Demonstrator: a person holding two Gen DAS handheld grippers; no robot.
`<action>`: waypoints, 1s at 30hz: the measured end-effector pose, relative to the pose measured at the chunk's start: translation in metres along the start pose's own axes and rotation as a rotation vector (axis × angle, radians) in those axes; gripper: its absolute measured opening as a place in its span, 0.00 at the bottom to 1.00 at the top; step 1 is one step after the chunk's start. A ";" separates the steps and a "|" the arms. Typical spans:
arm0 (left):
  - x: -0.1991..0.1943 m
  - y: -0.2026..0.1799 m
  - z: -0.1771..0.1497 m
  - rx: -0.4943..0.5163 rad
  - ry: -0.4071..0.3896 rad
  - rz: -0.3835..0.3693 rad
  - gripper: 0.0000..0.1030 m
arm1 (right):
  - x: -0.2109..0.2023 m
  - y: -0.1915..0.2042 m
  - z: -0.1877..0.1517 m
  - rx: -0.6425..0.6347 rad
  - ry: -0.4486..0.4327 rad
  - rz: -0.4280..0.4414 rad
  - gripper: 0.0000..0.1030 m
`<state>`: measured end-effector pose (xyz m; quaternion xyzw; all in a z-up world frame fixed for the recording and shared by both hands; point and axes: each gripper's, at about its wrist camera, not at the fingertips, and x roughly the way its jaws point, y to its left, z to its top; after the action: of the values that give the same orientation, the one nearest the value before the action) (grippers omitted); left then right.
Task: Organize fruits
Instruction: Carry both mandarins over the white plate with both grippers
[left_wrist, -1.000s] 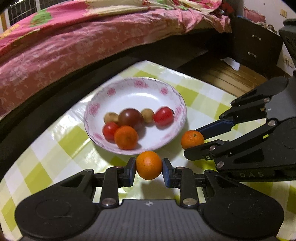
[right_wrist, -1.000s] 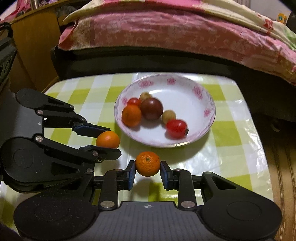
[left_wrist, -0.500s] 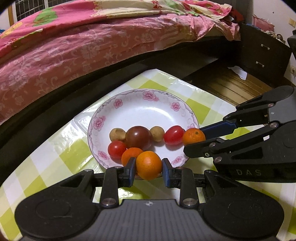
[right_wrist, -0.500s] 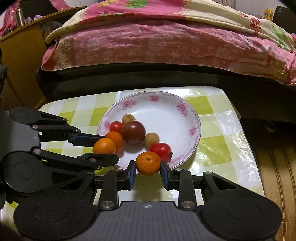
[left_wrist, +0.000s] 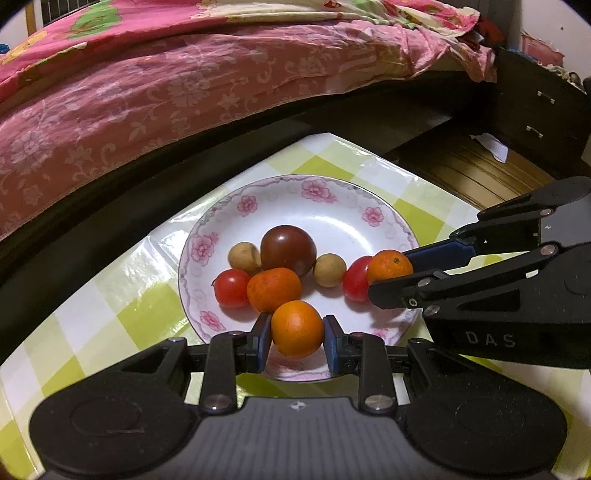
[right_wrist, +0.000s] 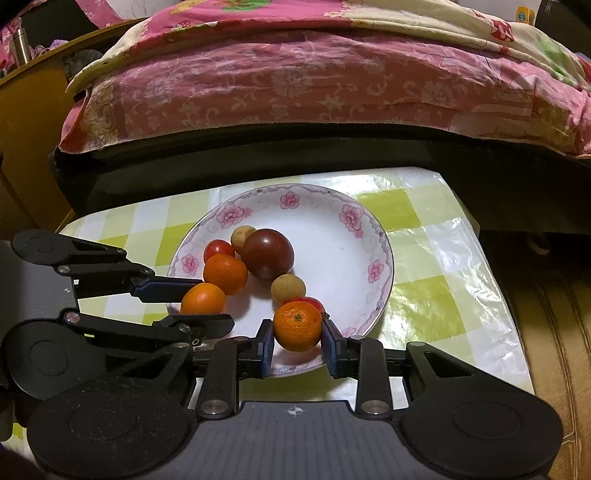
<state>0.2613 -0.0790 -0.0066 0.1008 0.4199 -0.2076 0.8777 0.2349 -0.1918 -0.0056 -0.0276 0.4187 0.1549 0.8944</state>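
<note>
A white floral plate (left_wrist: 325, 206) (right_wrist: 332, 236) on the checked table holds a dark plum (left_wrist: 288, 249), an orange (left_wrist: 273, 290), two red tomatoes and two small brown fruits. My left gripper (left_wrist: 296, 330) is shut on an orange (left_wrist: 296, 328) over the plate's near rim; it shows in the right wrist view (right_wrist: 204, 300). My right gripper (right_wrist: 297, 326) is shut on an orange with a green stem spot (right_wrist: 297, 325) over the plate's near right side, next to a tomato; it shows in the left wrist view (left_wrist: 389, 264).
A bed with a pink floral quilt (left_wrist: 184, 81) runs along the table's far side. The yellow-and-white checked tablecloth (right_wrist: 436, 295) ends close behind and right of the plate. A dark drawer cabinet (left_wrist: 535, 110) and wooden floor lie to the right.
Both grippers have moved forward with their oranges, from the table in front of the plate to over the plate's near part. Both stay shut on the fruit.
</note>
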 end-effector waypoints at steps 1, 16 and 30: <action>0.000 0.001 0.000 -0.001 -0.001 0.002 0.36 | 0.000 0.001 0.001 -0.003 -0.003 -0.001 0.26; 0.005 0.001 0.000 0.005 0.012 0.039 0.35 | 0.007 0.002 0.002 -0.024 -0.015 -0.006 0.27; 0.006 0.003 -0.001 0.009 0.016 0.061 0.36 | 0.011 0.005 0.003 -0.030 -0.022 -0.015 0.29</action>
<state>0.2655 -0.0779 -0.0118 0.1190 0.4226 -0.1816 0.8799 0.2418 -0.1840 -0.0116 -0.0425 0.4064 0.1545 0.8995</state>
